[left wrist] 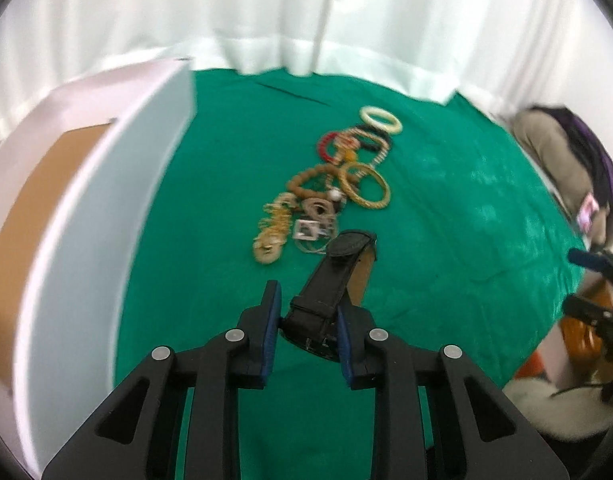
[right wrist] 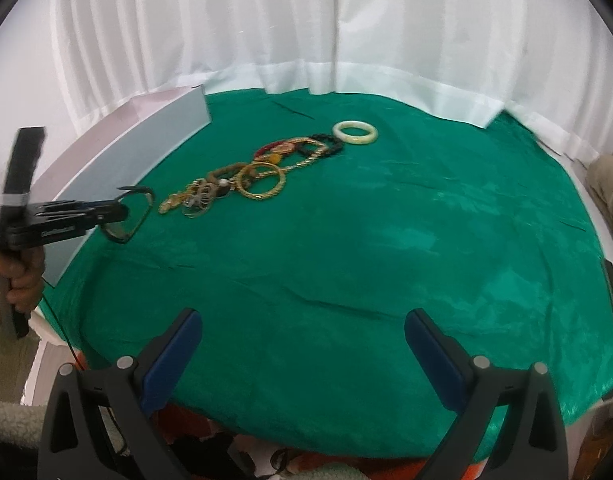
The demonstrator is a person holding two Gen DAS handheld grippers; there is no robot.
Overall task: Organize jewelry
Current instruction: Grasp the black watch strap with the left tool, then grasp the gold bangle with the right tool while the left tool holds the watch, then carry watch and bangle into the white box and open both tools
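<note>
**Risk points: watch transfer to the storage box**

1. Storage box [left wrist: 86, 208]. A white box with a brown base stands at the left edge of the green worktop [left wrist: 446, 240]. Its near wall is tall. A carried item that crosses too low is likely to strike the wall and be knocked from the grip.

2. Left gripper [left wrist: 306, 332]. The fingers are clamped on a black watch [left wrist: 326, 300], gripping it at the case end while the strap loop projects forward, clear of the cloth. The hold is off-centre; a fast swing can make the watch pivot or slip out between the pads. The view is motion-blurred, so contact on both pads is not fully confirmed.

3. Jewelry pile [left wrist: 326, 188]. Bead bracelets, gold chains and a gold bangle [left wrist: 366, 186] lie tangled at mid-worktop; a cream bangle [left wrist: 380, 119] lies at the far end, beside the rest. Fine chains lie just beyond the strap tip. A snagged link can drag neighbouring pieces along.

4. Right gripper [right wrist: 302, 356]. The fingers stand wide apart, holding nothing, above the near edge of the worktop. Items dropped here can roll off the edge.
</note>
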